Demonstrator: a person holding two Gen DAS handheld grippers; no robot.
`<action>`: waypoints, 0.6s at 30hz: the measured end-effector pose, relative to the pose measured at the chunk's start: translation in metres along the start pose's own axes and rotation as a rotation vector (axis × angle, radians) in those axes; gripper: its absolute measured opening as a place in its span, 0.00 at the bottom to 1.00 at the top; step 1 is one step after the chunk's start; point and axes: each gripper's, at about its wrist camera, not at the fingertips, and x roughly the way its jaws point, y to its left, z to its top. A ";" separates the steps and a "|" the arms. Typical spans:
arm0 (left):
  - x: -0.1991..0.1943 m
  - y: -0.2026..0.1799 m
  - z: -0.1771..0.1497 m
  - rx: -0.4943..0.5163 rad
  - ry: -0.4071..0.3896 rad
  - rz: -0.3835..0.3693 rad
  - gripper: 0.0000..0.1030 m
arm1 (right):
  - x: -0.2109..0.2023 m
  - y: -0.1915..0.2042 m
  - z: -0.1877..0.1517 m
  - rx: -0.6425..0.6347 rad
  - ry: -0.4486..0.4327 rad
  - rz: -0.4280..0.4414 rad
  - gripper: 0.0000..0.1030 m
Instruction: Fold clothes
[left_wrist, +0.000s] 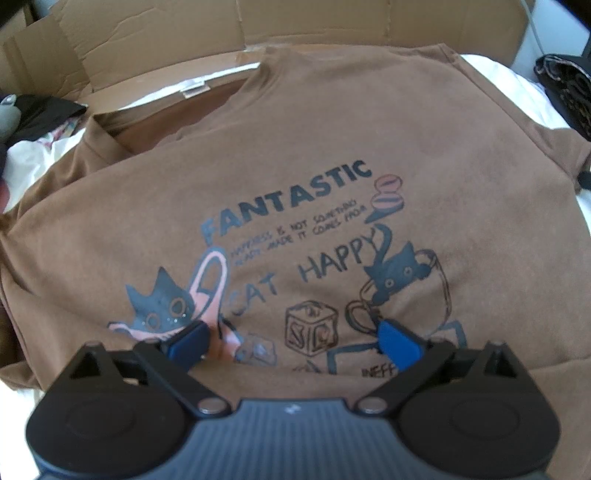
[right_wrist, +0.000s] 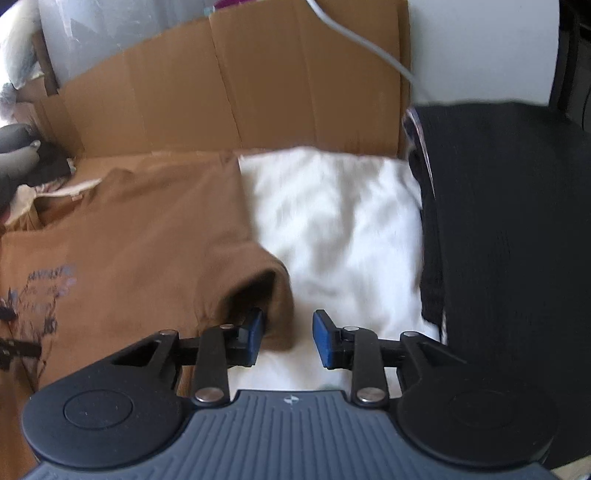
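A brown short-sleeved T-shirt (left_wrist: 295, 155) with a dark blue and pink cat print and the words "FANTASTIC" and "CAT HAPPY" lies spread face up on a white cloth-covered surface (right_wrist: 332, 221), its collar towards a flattened brown cardboard sheet (left_wrist: 221, 33) that stands along the far edge. The left gripper (left_wrist: 293, 341) hovers over the lower part of the print, its blue-padded jaws spread wide with nothing between them; one pad sits over the pink-eared cat, the other beside the drawn cup. The right gripper (right_wrist: 288, 338) is at the shirt's sleeve: its jaws stand partly apart, the left blue pad against the sleeve's cuff and the right pad clear of the fabric, over the white cloth, so the sleeve is not pinched. A black garment (right_wrist: 509, 240) lies to the right of the white cloth, well apart from the shirt. A grey cable (right_wrist: 362, 40) hangs in front of the cardboard.
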 end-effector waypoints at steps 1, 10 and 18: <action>0.000 0.001 0.000 -0.001 0.000 0.000 0.98 | -0.002 -0.001 -0.001 0.016 0.003 0.004 0.36; -0.002 0.006 -0.006 -0.006 -0.010 -0.003 0.98 | -0.034 -0.016 -0.016 0.296 -0.039 0.207 0.37; -0.003 0.011 -0.011 -0.010 -0.013 -0.002 0.98 | -0.014 -0.036 -0.007 0.654 -0.044 0.329 0.67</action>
